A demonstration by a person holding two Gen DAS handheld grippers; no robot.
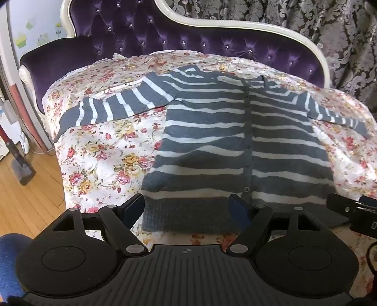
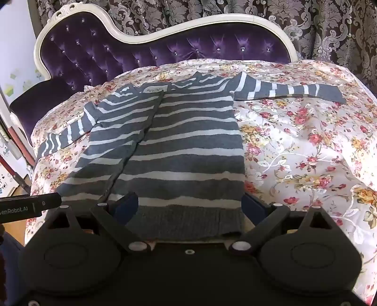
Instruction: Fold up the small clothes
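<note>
A grey cardigan with white stripes (image 1: 212, 141) (image 2: 176, 146) lies flat and buttoned on a floral cover, collar away from me and both sleeves spread out sideways. My left gripper (image 1: 186, 209) hovers open at the ribbed hem, its fingers (image 1: 134, 207) straddling the hem's left corner. My right gripper (image 2: 190, 207) is open too, and the hem's right corner lies between its fingers (image 2: 254, 204). Neither gripper's pads press on the cloth. Each gripper shows at the edge of the other's view: right gripper (image 1: 348, 209), left gripper (image 2: 35, 207).
The floral cover (image 1: 106, 153) (image 2: 306, 153) drapes a purple tufted chaise with a cream frame (image 1: 141, 30) (image 2: 117, 51). A patterned curtain (image 2: 212, 9) hangs behind. Wooden floor (image 1: 28, 207) and a red-handled cleaning tool (image 1: 23, 169) are to the left of the seat.
</note>
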